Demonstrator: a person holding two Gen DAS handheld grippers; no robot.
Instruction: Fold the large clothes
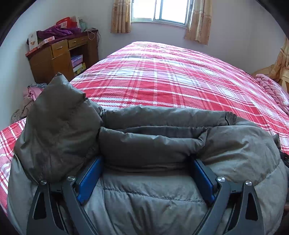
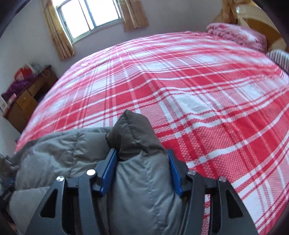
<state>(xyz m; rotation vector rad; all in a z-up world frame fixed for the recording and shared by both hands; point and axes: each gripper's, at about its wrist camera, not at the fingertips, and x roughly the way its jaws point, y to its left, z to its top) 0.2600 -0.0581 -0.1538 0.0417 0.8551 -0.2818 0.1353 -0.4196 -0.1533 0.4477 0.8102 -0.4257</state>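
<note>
A grey puffer jacket [image 1: 148,144] lies bunched at the near edge of the bed with the red plaid cover [image 1: 162,76]. My left gripper [image 1: 147,162] has its blue pads wide apart around a thick fold of the jacket. One jacket corner [image 1: 59,112] stands up to the left of it. In the right wrist view my right gripper [image 2: 142,155] has its blue pads pressed on both sides of a raised bundle of the jacket [image 2: 139,144], held above the plaid bed cover [image 2: 198,101].
A wooden cabinet [image 1: 61,57] piled with clothes and boxes stands at the far left by the wall. A pink blanket [image 1: 272,90] lies at the bed's right end, also in the right wrist view [image 2: 234,34]. A window with curtains [image 1: 160,10] is behind the bed.
</note>
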